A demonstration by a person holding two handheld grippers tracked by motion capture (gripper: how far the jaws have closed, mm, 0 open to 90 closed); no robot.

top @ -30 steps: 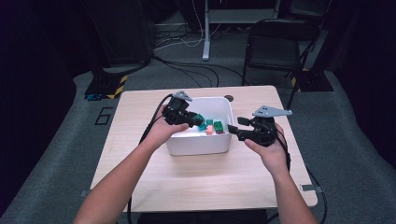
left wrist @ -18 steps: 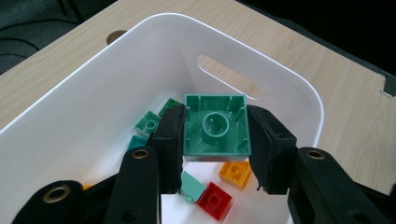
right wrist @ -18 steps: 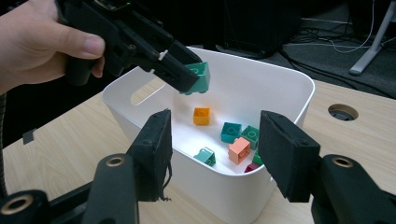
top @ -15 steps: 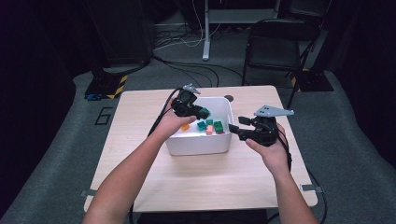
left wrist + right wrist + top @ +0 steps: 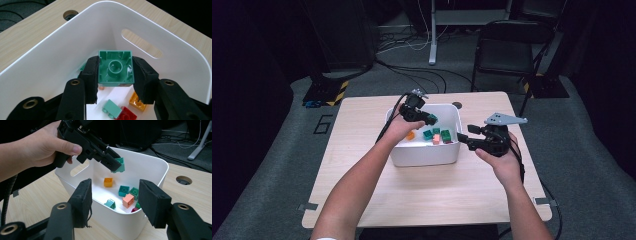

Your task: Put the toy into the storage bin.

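My left gripper (image 5: 115, 69) is shut on a green brick (image 5: 115, 67), whose hollow underside faces the camera. It hangs above the inside of the white bin (image 5: 424, 155), near the bin's far left part in the high view. The right gripper view shows that green brick (image 5: 120, 165) above the loose bricks in the bin: an orange one (image 5: 108, 182), a teal one (image 5: 123, 190), a salmon one (image 5: 128, 200) and others. My right gripper (image 5: 113, 197) stands open just outside the bin's right wall with nothing between its pads, and its jaws point at the bin.
The bin stands mid-table on the wooden table (image 5: 362, 150), which has a round cable hole (image 5: 456, 105) behind the bin. A black chair (image 5: 504, 45) and floor cables lie beyond the far edge. Bare tabletop spreads left of and in front of the bin.
My left gripper has carried the green brick rightward and farther in over the bin, sinking slightly. My right gripper has stayed in place.
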